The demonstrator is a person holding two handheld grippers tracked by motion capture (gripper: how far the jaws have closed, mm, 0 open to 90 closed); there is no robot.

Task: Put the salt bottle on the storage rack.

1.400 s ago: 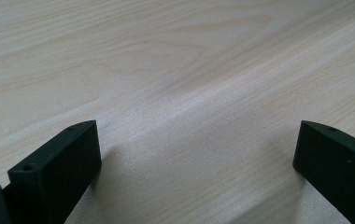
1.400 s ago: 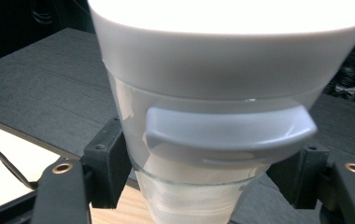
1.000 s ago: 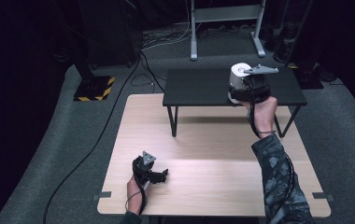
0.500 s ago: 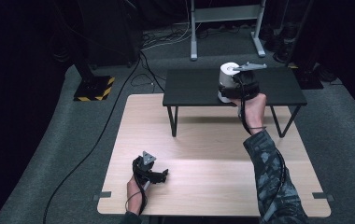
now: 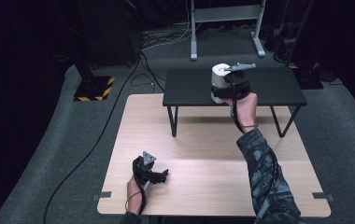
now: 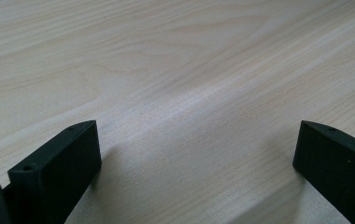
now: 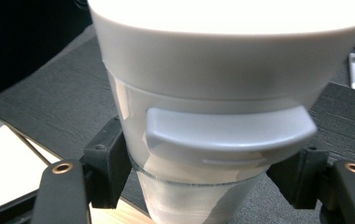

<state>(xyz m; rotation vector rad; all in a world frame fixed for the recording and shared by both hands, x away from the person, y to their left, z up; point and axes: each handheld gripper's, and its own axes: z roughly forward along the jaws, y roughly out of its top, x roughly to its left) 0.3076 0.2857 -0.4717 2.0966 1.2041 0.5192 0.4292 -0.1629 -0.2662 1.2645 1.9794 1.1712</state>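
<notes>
A white and grey lidded container (image 5: 218, 80) hangs over the front part of the small black table (image 5: 269, 88), upright, with my right gripper (image 5: 223, 91) shut on its clear lower body. In the right gripper view the container (image 7: 213, 116) sits between the two black fingers (image 7: 108, 163), its grey lid latch facing the camera. My left gripper (image 5: 159, 176) rests low on the light wooden table (image 5: 203, 154) near the front left, held in a hand. In the left gripper view its fingers (image 6: 59, 163) stand wide apart over bare wood, with nothing between them.
The black table stands on thin legs across the back of the wooden table. A yellow-and-black striped base (image 5: 94, 87) and cables (image 5: 147, 70) lie on the grey carpet at the back left. A metal stand (image 5: 222, 28) rises behind.
My right gripper has carried the container to the left along the black table. The left gripper has stayed where it was.
</notes>
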